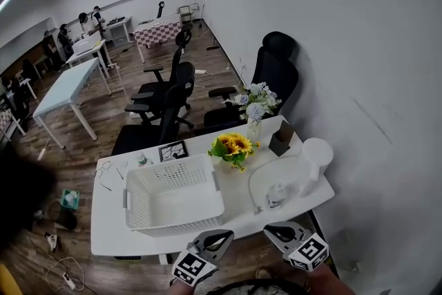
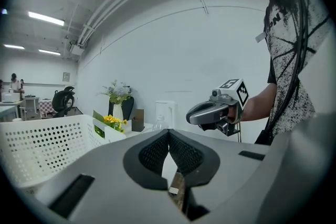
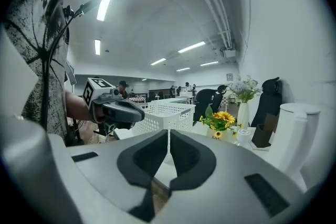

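Left gripper [image 1: 222,238], right gripper [image 1: 274,231], both closed, empty, one basket [image 1: 173,220], two bouquets [image 1: 233,146]

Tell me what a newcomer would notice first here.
A big white perforated basket sits on the left half of the white table, with yellow sunflowers bright beside its far right corner. At the near edge, the left gripper and right gripper hover, both shut and empty.

Head view looks down; both gripper views share the basket [image 1: 138,207].
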A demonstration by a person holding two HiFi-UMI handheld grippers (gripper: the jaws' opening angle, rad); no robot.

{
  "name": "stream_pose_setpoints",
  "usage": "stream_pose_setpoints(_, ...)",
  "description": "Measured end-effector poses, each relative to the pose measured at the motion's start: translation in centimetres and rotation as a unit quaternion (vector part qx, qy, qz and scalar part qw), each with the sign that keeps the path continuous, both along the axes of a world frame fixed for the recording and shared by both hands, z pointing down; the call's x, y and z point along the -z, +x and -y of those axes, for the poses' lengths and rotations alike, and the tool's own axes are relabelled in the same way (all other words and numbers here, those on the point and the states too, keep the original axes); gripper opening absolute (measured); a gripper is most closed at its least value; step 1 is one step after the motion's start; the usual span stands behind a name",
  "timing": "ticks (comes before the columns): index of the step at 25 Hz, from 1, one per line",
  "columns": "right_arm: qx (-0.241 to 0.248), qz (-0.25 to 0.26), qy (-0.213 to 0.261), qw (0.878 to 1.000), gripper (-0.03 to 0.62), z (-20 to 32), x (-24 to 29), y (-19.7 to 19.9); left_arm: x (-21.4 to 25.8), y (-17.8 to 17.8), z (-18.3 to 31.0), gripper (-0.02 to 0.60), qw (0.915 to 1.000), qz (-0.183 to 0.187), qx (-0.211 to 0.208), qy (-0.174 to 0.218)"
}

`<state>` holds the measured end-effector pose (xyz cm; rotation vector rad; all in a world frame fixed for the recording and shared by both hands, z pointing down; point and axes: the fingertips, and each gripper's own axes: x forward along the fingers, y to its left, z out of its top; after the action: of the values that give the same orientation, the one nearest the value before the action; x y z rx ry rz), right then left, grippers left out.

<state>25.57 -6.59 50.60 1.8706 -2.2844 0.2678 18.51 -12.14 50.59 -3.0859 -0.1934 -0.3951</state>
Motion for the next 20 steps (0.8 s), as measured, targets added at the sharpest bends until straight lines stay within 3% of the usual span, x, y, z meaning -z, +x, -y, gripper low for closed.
stream_pose_setpoints(20,0.018,-0.015,-0.009,1.000,0.021,0.5,-0.8,1.3,0.1,1.7,0.2,0.011,0.9999,0.001,0.011,0.012)
